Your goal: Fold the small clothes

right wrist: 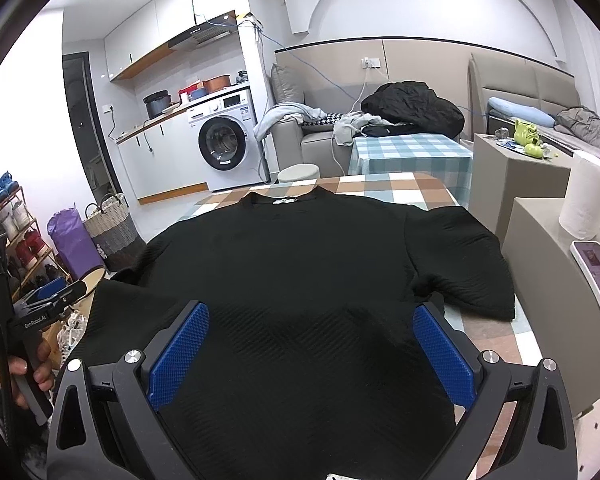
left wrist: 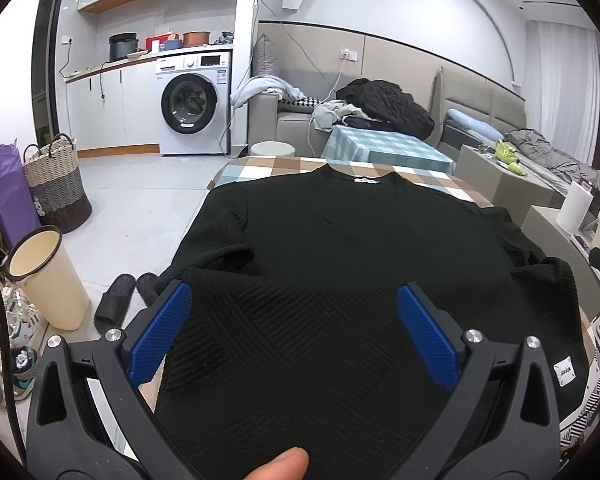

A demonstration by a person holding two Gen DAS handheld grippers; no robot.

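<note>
Both the left gripper (left wrist: pixel 294 316) and right gripper (right wrist: pixel 311 338) have jaws spread apart over the black shirt (right wrist: pixel 300 272), lying flat on the checkered bench (right wrist: pixel 384 186). Beyond stand a sofa (right wrist: pixel 320 140) and washing machine (right wrist: pixel 224 140).

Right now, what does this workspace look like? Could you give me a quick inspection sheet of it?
Surface: table with checked cloth, mostly covered.
Job's things: black top spread flat, collar away from the cameras, sleeves out to both sides.
Clutter: paper roll and a tablet-like screen on the side unit at right.
Grippers: left gripper and right gripper both open, over the near hem, gripping nothing.
Cables: blue cable running along the wall to a socket.
Surroundings: washing machine, sofa piled with clothes, laundry basket, slippers on the floor.
</note>
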